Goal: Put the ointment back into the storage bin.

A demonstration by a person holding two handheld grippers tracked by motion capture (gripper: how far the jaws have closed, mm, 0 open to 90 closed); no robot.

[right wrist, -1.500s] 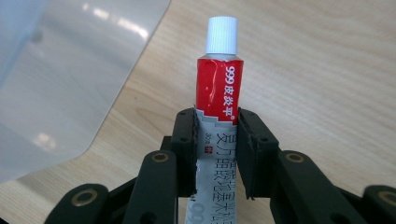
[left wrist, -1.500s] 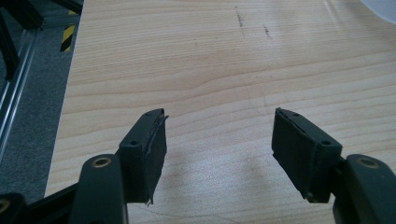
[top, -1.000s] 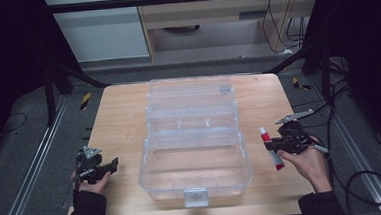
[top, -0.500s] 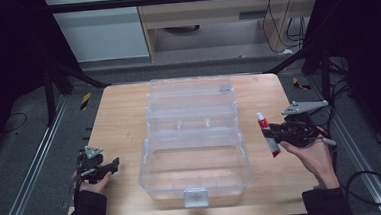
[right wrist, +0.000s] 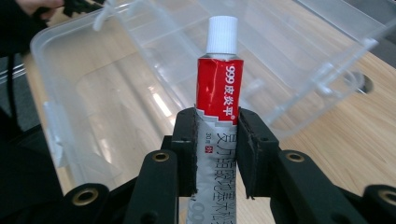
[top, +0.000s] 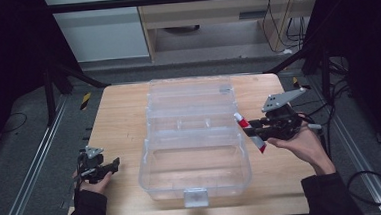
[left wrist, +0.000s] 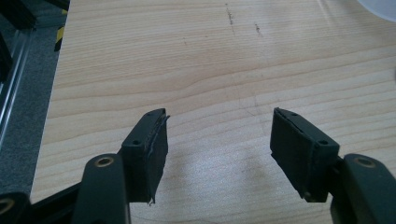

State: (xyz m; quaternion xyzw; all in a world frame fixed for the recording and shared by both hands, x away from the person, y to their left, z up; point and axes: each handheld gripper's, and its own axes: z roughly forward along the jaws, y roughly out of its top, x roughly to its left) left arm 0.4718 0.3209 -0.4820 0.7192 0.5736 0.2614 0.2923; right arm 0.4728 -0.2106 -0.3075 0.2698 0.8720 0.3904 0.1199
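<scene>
A clear plastic organiser box (top: 193, 137) lies open in the middle of the wooden table (top: 124, 116), its lid folded back. My right gripper (top: 252, 128) is shut on a red and silver ointment tube (top: 250, 133) with a white cap (right wrist: 222, 33), held above the box's right rim (right wrist: 140, 37). In the right gripper view my jaws pinch the tube (right wrist: 218, 121) at its middle, cap pointing over the box. My left gripper (top: 111, 167) rests open at the table's front left. The left gripper view shows bare wood between its fingertips (left wrist: 152, 140).
A white latch (top: 196, 196) sits on the box's near wall. Dark metal rails (top: 32, 167) run along the floor left and right of the table. Cables (top: 368, 182) trail at the right.
My right gripper has lifted the tube off the table and carried it left and away from me, toward the box's right rim. The left gripper has stayed put.
</scene>
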